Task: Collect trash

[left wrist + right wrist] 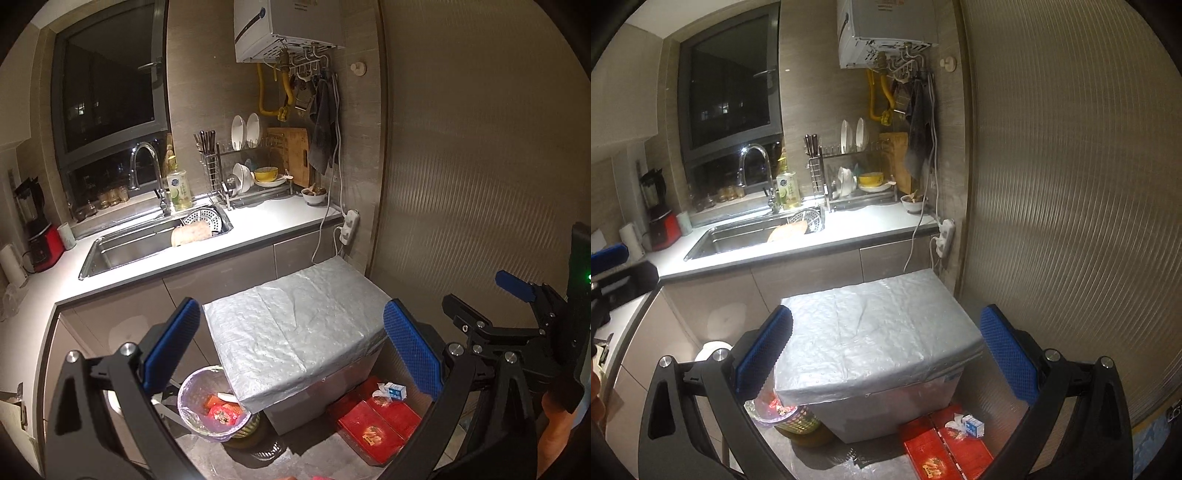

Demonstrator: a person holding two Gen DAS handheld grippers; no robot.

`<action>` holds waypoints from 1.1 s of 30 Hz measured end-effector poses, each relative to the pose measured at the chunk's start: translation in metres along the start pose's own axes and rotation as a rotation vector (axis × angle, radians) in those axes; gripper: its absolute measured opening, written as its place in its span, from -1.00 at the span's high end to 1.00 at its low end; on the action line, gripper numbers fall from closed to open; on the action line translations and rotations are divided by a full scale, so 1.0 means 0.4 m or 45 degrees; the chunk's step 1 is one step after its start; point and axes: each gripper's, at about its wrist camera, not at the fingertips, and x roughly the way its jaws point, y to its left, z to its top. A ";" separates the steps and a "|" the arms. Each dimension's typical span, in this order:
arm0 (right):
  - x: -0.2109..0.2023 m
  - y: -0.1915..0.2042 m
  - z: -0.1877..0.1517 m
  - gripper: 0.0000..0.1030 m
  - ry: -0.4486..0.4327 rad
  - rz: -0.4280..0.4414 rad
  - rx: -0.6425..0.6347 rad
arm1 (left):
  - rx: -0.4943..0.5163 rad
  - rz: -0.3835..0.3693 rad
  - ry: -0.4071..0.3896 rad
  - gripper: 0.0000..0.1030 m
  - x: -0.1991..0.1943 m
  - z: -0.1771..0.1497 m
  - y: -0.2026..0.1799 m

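A small blue-and-white carton (397, 391) (973, 424) and a crumpled white wrapper (379, 392) (956, 421) lie on flat red boxes (369, 424) (938, 454) on the floor. To their left stands a bag-lined trash bin (192, 391) (792, 419) holding red wrappers. A silver foil-covered box (295, 325) (879, 332) partly overhangs the bin. My left gripper (291, 347) hovers open and empty above the box. My right gripper (886, 354) is also open and empty, high above the carton.
An L-shaped white counter (258, 229) with a sink (147, 243), a dish rack (258, 177) and a bowl (314, 195) runs behind. A power strip (349, 225) hangs at the counter's end. A ribbed glass door (480, 184) closes the right side. Grey floor (303, 458) shows in front.
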 end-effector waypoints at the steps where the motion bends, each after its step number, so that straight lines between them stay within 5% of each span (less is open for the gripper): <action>1: 0.000 0.008 0.002 -0.96 -0.003 0.004 -0.004 | 0.003 0.015 -0.005 -0.85 -0.001 0.008 0.004; 16: 0.035 0.201 0.073 -0.96 -0.030 0.094 -0.186 | -0.046 0.118 0.034 -0.85 0.065 0.062 0.117; 33: 0.058 0.207 0.094 -0.96 -0.030 0.149 -0.202 | -0.095 0.157 0.067 -0.85 0.094 0.062 0.122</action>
